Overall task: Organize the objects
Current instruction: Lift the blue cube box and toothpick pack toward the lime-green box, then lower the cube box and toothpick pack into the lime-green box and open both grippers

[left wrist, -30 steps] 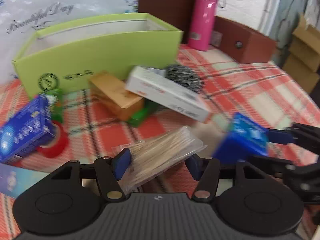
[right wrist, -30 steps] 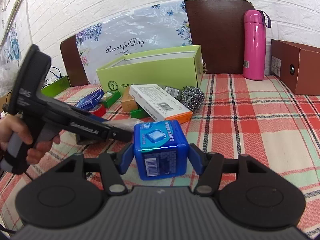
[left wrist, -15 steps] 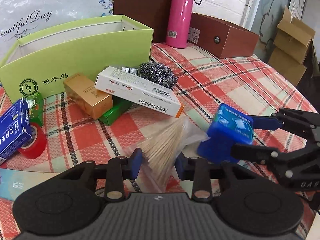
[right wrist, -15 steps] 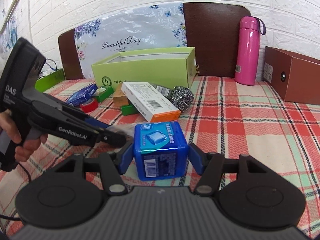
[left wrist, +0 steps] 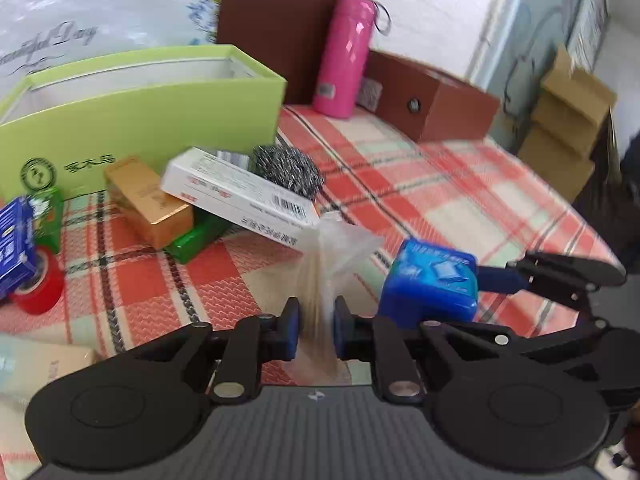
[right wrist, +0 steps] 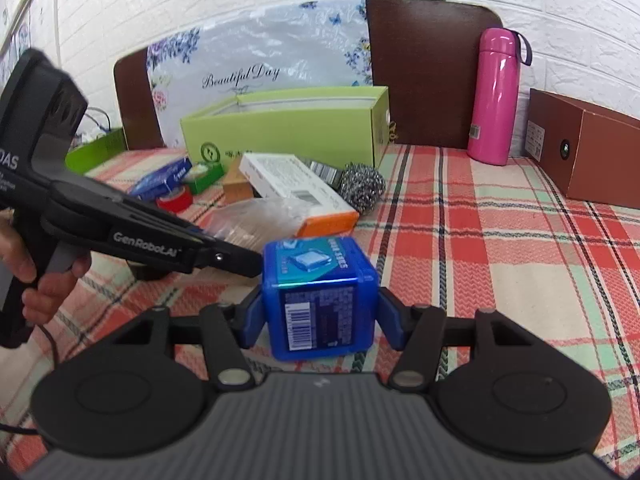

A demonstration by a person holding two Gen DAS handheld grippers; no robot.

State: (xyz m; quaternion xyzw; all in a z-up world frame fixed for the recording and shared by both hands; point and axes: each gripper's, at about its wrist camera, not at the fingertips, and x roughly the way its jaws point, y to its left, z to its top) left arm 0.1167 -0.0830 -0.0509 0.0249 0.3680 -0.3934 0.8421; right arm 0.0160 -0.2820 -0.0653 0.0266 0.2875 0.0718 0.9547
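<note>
My left gripper (left wrist: 316, 320) pinches a clear bag of toothpicks (left wrist: 332, 248) just above the checked tablecloth, and its jaws are still closing on the bag. The bag's loose end sticks up and forward from the blue pads. My right gripper (right wrist: 320, 316) holds a blue cube-shaped box (right wrist: 320, 300) between its fingers, jaws pressing in on its sides. In the left wrist view that blue box (left wrist: 430, 284) hangs just right of the bag. The green open box (left wrist: 140, 120) stands behind, at the back left.
A white medicine box (left wrist: 240, 192), gold box (left wrist: 148, 208), small green box (left wrist: 196, 236), steel scourer (left wrist: 288, 168), red tape (left wrist: 38, 284) and a flat blue box (left wrist: 16, 248) crowd the green box's front. A pink flask (left wrist: 344, 52) and brown box (left wrist: 432, 104) stand far right. A hand (right wrist: 40, 276) grips the left tool.
The left jaws have come together from wide apart onto the toothpick bag, which now stands squeezed between the pads. The right gripper has kept still with the blue box.
</note>
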